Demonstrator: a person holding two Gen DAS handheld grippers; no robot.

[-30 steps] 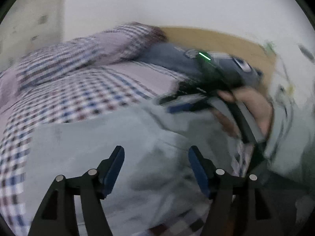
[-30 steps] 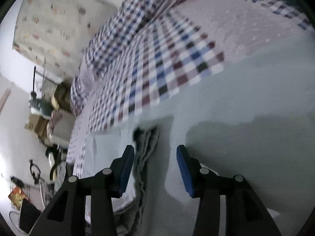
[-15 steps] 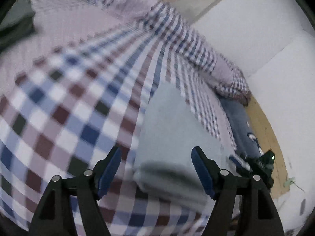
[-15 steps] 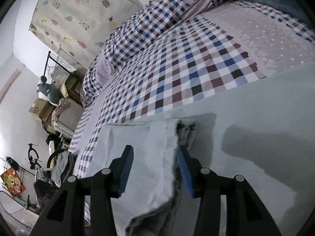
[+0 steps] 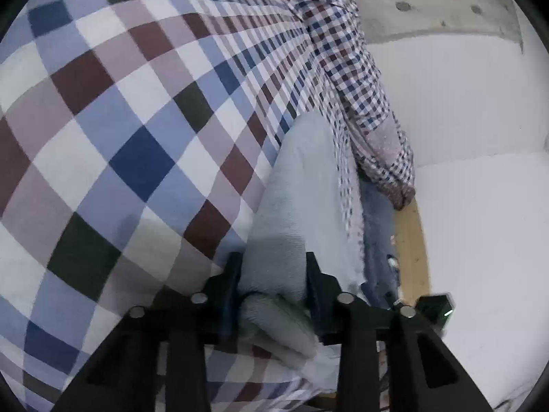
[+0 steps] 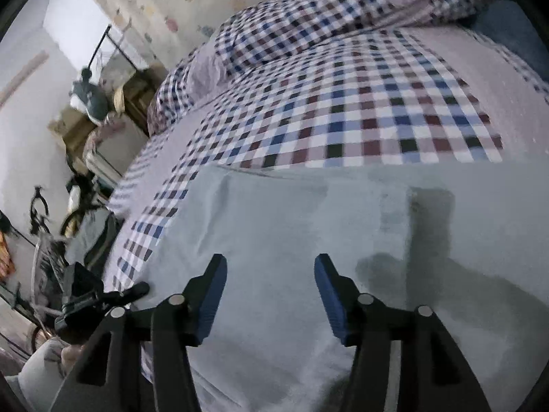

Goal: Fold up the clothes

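Observation:
A pale grey-green garment (image 6: 308, 226) lies spread flat on a checked bedspread (image 6: 343, 110), partly folded, with a straight fold edge on its right side. My right gripper (image 6: 271, 285) hovers open just above the cloth, nothing between its blue pads. In the left wrist view the same garment (image 5: 302, 185) runs away as a long folded strip. My left gripper (image 5: 272, 271) is shut on the thick near end of the garment, which bulges between and under its fingers.
Checked pillows (image 6: 274, 31) lie at the head of the bed. A blue denim item (image 5: 375, 226) lies along the bed edge by a white wall (image 5: 473, 103). Left of the bed stand a rack, boxes and clutter (image 6: 85, 110). The other gripper's handle (image 6: 89, 295) shows low left.
My left gripper swung round to the garment's end and closed on it. The right gripper pulled back from the folded edge, and the cloth now lies flatter beneath it.

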